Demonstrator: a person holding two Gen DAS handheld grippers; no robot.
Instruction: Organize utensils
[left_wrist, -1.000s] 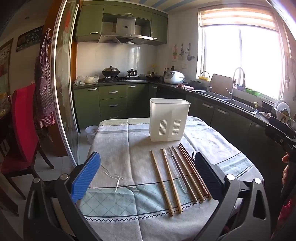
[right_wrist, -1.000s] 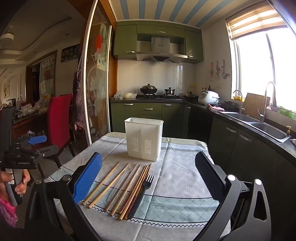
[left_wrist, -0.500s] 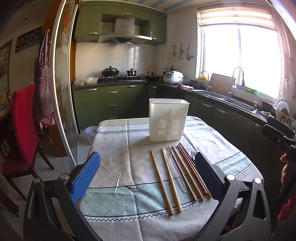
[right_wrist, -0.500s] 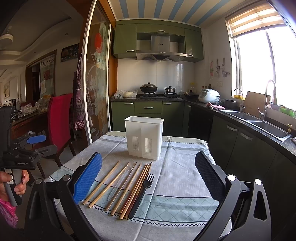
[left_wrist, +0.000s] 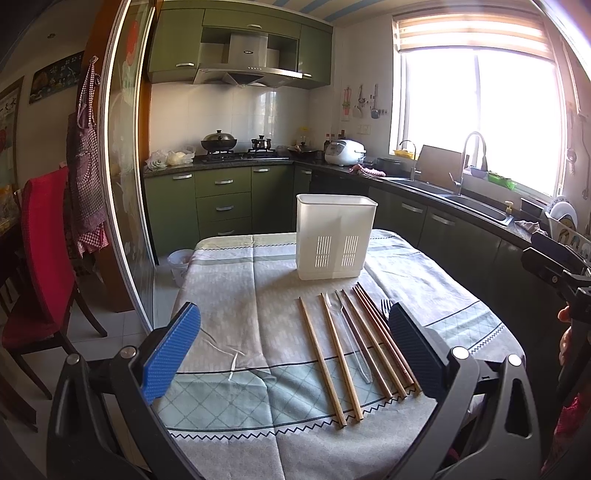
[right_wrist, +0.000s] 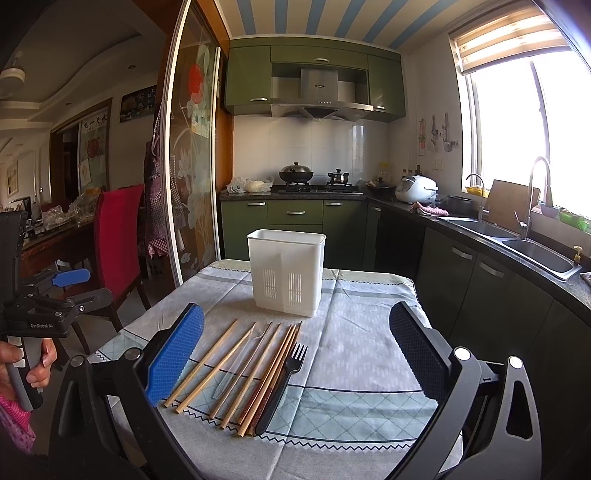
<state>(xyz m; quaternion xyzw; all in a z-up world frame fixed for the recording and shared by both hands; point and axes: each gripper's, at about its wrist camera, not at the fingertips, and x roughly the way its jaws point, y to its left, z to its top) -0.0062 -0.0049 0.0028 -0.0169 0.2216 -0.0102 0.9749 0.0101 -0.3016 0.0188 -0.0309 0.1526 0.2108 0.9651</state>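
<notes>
A white slotted utensil holder (left_wrist: 334, 238) (right_wrist: 285, 271) stands upright at the far middle of the cloth-covered table (left_wrist: 236, 295) (right_wrist: 354, 350). In front of it lie several wooden chopsticks (left_wrist: 321, 360) (right_wrist: 207, 363), a clear plastic knife (left_wrist: 351, 336) (right_wrist: 236, 365) and a black plastic fork (left_wrist: 386, 306) (right_wrist: 282, 382), side by side. My left gripper (left_wrist: 293, 349) is open and empty above the table's near edge, chopsticks between its fingers. My right gripper (right_wrist: 295, 354) is open and empty over the utensil row. The left gripper also shows at the right wrist view's left edge (right_wrist: 55, 291).
A red chair (left_wrist: 40, 258) (right_wrist: 118, 243) stands left of the table beside a glass sliding door (left_wrist: 125, 184). Green cabinets, a stove and a sink counter (left_wrist: 461, 199) run behind and to the right. A small bin (left_wrist: 179, 262) sits on the floor.
Both views have shifted only slightly; the grippers stay open and the utensils and holder have not moved.
</notes>
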